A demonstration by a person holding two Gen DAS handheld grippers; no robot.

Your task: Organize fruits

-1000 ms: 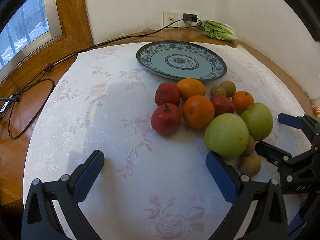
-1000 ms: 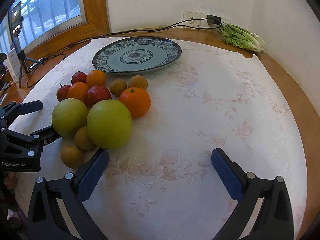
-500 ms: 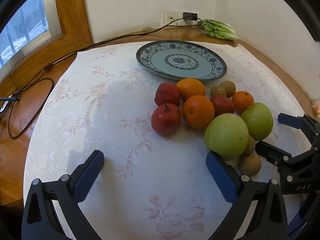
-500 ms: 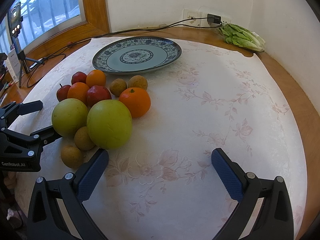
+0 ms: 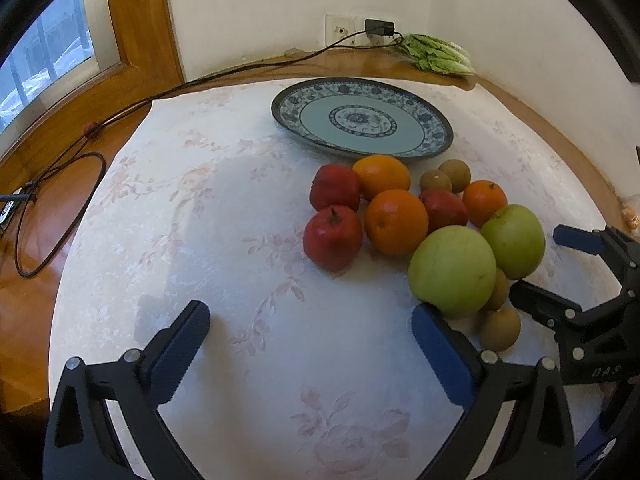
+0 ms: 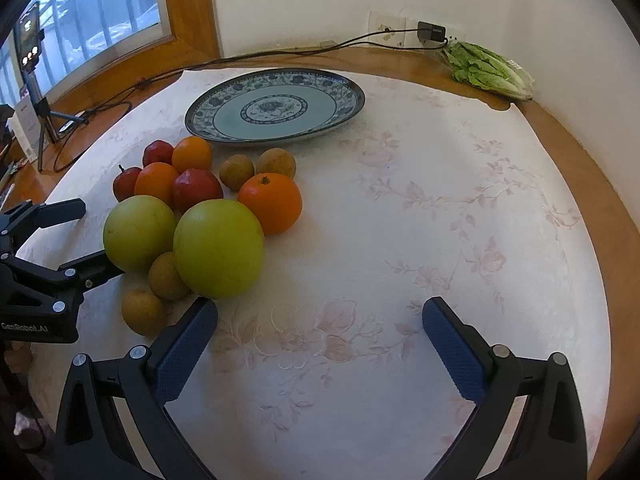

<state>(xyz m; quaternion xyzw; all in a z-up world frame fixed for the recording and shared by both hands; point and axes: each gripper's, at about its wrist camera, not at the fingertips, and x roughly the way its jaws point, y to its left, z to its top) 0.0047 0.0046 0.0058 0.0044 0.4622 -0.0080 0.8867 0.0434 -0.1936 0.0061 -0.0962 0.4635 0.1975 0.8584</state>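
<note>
A blue patterned plate (image 5: 436, 136) (image 6: 348, 108) lies empty at the back of the white floral cloth. In front of it sits a cluster of fruit: two green apples (image 5: 452, 270) (image 6: 218, 248), three red apples (image 5: 332, 238), three oranges (image 5: 396, 222) (image 6: 271, 202) and several small brown fruits (image 5: 500, 328). My left gripper (image 5: 310, 348) is open and empty, low over the cloth, left of the cluster. My right gripper (image 6: 320, 344) is open and empty, right of the cluster; it also shows in the left wrist view (image 5: 556, 268).
A black cable (image 5: 120, 112) runs from a wall charger (image 5: 380, 26) along the wooden sill. A bag of lettuce (image 5: 438, 54) (image 6: 488, 70) lies in the back corner. A phone on a tripod (image 6: 32, 64) stands at the far left by the window.
</note>
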